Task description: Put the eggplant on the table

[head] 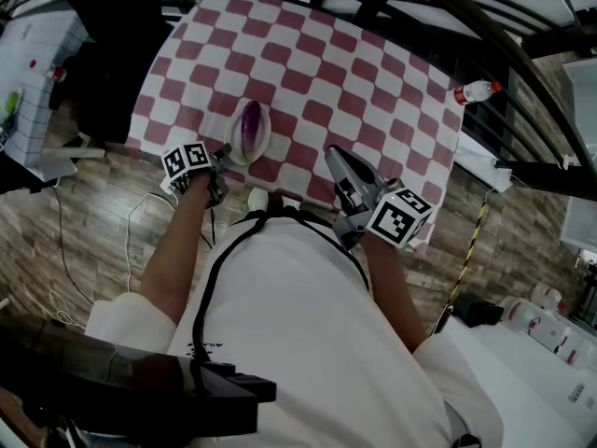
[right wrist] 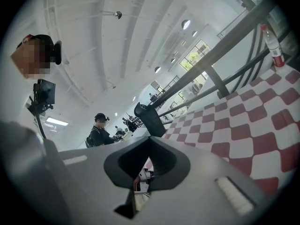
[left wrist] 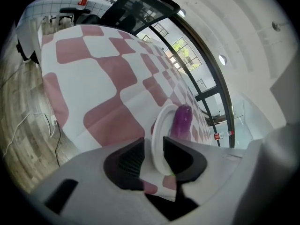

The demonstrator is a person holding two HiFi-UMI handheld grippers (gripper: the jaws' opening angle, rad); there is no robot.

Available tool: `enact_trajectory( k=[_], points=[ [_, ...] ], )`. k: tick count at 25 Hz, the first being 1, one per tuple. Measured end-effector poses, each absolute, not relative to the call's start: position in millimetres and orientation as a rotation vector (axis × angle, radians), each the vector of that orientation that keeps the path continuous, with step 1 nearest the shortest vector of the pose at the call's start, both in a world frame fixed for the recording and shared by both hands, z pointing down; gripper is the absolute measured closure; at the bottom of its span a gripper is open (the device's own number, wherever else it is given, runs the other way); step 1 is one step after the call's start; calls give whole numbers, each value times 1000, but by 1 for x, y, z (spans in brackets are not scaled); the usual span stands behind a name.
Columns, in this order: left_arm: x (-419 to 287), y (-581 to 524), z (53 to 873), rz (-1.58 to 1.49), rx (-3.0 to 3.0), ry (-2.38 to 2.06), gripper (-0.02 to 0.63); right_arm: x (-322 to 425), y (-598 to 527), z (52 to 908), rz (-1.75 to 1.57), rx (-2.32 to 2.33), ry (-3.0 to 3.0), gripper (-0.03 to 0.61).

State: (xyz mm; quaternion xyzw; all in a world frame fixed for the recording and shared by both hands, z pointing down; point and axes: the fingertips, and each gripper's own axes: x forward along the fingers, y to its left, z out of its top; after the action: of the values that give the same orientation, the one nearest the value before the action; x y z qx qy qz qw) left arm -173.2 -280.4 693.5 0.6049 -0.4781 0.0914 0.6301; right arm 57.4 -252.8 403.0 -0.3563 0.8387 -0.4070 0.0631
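Your left gripper (head: 224, 157) sits at the near edge of the surface, right at the white plate (head: 265, 136). Its fingers (left wrist: 129, 162) are spread, with the plate's near rim standing between them. The outer finger is clear of the rim, with checkered cloth showing in the gap, so nothing is pinched. The eggplant (head: 251, 124), purple, lies lengthwise on that plate, not on the cloth. Plate and eggplant are at the near left part of the surface, just past the left fingers.

Your right gripper (head: 333, 152) hangs over the near edge, well apart from the plate and to its right. Its fingers (right wrist: 164, 159) are pressed together at the tips and hold nothing.

A red-and-white checkered tablecloth (head: 354, 73) covers the whole surface. A plastic bottle (head: 476, 91) with a red cap and label lies off the far right corner. In the right gripper view, a person in a dark cap (right wrist: 99, 130) stands far off in the room.
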Motion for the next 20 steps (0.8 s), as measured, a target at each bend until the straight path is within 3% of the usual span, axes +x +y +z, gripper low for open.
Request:
enact_trajectory(
  k=[7,20],
  points=[
    [-173,-279,656,218,1502,-1145,541,59,-254,407,-1229,-1039,2560,571],
    [-160,-280,564,121,1699,-1172,581,50,-259,402,-1174,-961,2653,571]
  ],
)
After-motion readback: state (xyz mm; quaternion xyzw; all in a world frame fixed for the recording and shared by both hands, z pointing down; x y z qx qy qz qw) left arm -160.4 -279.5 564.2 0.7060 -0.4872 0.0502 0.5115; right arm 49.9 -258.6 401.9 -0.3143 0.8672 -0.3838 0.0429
